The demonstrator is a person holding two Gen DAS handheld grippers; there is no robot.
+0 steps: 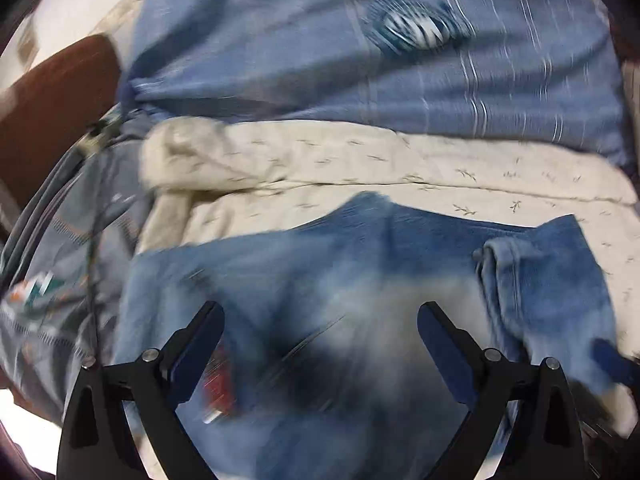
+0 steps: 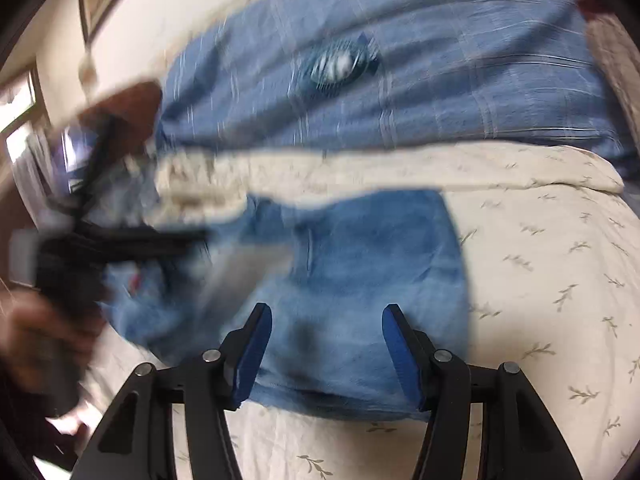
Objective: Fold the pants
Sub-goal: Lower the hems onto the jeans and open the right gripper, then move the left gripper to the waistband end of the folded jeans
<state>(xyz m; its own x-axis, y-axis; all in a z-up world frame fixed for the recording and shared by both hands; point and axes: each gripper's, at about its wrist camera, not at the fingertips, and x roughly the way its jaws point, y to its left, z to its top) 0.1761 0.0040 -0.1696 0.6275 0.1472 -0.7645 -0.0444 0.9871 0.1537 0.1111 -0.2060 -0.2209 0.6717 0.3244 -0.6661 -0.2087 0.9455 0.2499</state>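
Pants (image 2: 352, 280): a pair of blue jeans is being seen lying on the bed, already doubled into a thick, roughly squarish bundle; in the right wrist view one straight edge is lying toward the right side and a rounded fold is lying nearest the camera.
Long axis: the bundle is being stretched mostly across the view, left to right, with its bulk running off to the left under the other tool.
Loose part: in the left wrist view a narrower flap of denim (image 1: 540, 280) is being seen draped over the right end of the pants.
Right tool (image 2: 327, 356): it is being held just above the near fold, jaws standing partly apart with the denim between and below them; no pad is seen pressing cloth, so nothing is being gripped.
Left tool (image 1: 320, 344): its jaws are being held wide apart over the middle of the pants, empty; whether the tips are touching cloth cannot be told through the blur.
Nearer hand: the right tool is judged to be better placed for the near right edge, the left for the left end.
Hand (image 2: 44, 344): it is being seen blurred at the left, carrying the left tool.
Bed sheet (image 2: 540, 280): cream, leaf-printed, lying under the pants.
Blue blanket (image 2: 440, 80): lying beyond, well apart.
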